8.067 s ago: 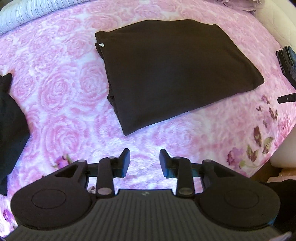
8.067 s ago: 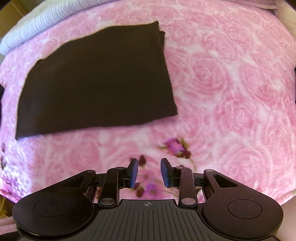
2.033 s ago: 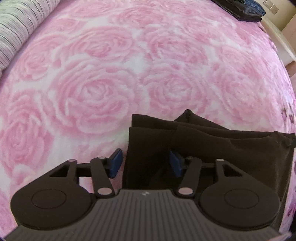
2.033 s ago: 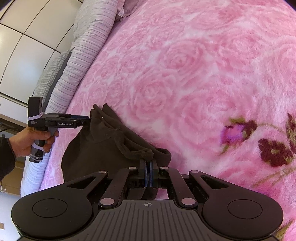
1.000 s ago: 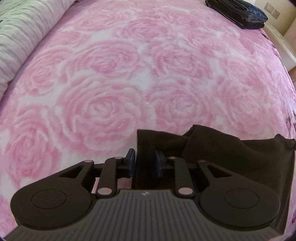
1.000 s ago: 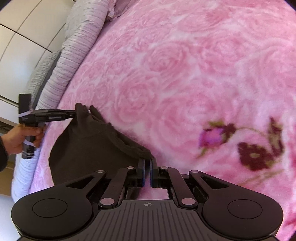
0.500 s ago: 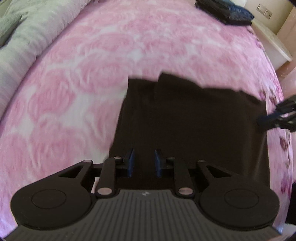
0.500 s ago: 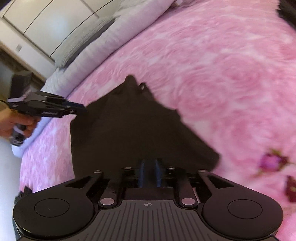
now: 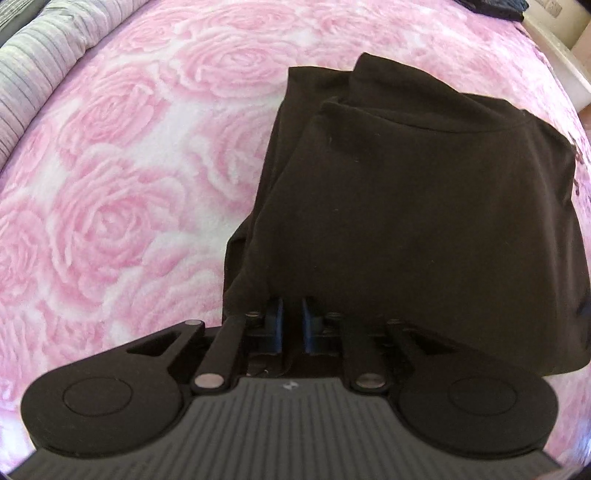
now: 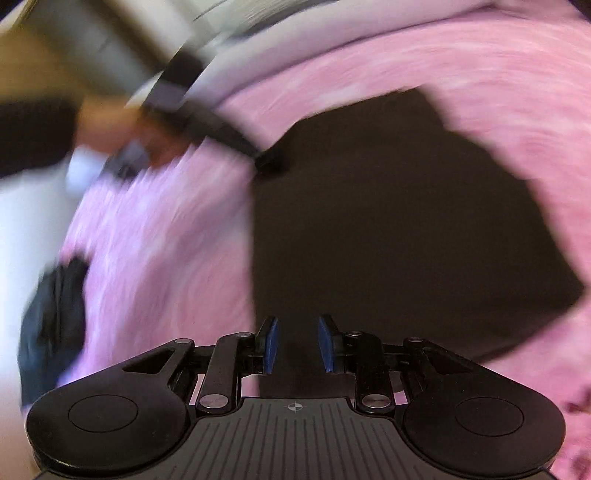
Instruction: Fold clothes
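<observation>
You are working over a bed with a fuzzy pink cover full of big rose shapes. The dark cloth lies on that cover, folded over so its layers stack up, with soft ridges along the far edge.

Your left tongs sit at the near edge of the cloth. A fold of cloth drapes over their tips, and the blue pads stand a little apart with dark cloth between them. You cannot tell if they really pinch it.

Your right tongs are open, with a clear gap between the blue pads. They hang just over the near edge of the cloth and hold nothing.

The right view is very blurry. In it you can see your left hand and a dark sleeve at the far left, with the left tongs reaching to the far corner of the cloth. Another dark bundle lies at the left edge of the bed, well apart from the cloth.

A grey striped pillow lies along the top left of the bed. A dark pile sits at the far top edge. A pale bed frame shows at the top right.
</observation>
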Action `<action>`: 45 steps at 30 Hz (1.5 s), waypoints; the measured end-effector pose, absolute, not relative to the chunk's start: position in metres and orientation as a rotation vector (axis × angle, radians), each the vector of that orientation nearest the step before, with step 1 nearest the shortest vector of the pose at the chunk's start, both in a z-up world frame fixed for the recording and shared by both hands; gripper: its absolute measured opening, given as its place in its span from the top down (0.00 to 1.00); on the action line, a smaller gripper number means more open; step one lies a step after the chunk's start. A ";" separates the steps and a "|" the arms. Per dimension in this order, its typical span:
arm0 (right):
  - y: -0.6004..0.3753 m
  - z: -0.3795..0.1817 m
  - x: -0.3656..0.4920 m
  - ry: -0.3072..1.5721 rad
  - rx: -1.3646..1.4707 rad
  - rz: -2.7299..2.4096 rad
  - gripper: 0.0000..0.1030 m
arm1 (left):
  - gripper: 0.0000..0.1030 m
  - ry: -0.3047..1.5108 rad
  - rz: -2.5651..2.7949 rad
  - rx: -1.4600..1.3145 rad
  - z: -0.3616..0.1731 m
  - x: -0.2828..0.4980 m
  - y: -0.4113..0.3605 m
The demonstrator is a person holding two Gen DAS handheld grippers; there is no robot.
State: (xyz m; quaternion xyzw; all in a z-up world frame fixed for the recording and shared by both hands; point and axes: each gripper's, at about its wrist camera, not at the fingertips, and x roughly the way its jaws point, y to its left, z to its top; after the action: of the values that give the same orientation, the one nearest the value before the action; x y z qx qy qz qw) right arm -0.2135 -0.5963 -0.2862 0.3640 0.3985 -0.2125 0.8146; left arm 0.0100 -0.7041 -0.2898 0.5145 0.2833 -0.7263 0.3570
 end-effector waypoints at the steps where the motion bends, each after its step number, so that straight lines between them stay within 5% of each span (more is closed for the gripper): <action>1: -0.587 -0.296 -0.206 0.891 0.759 -0.442 0.73 | 0.91 0.736 -1.874 1.310 -0.291 0.012 -0.704; 9: -0.568 -0.297 -0.215 0.988 0.735 -0.433 0.73 | 0.92 0.636 -1.861 1.279 -0.273 0.022 -0.680; 16: -0.615 -0.247 -0.232 0.852 0.690 -0.640 0.73 | 0.84 0.500 -1.953 1.271 -0.229 0.000 -0.643; 22: -0.683 -0.279 -0.233 0.894 0.671 -0.780 0.73 | 0.83 0.507 -2.014 1.388 -0.267 -0.050 -0.639; 30: -0.702 -0.272 -0.253 0.858 0.672 -0.806 0.73 | 0.83 0.497 -2.123 1.223 -0.238 -0.089 -0.692; 45: -0.688 -0.303 -0.294 0.830 0.768 -0.797 0.73 | 0.79 0.589 -2.079 1.285 -0.297 -0.131 -0.787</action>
State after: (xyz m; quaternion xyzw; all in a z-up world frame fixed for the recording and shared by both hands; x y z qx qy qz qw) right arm -0.2939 -0.6883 -0.3025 0.3542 0.3825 -0.3674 0.7702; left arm -0.1306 -0.7871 -0.2971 0.4861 0.2229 -0.7866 0.3086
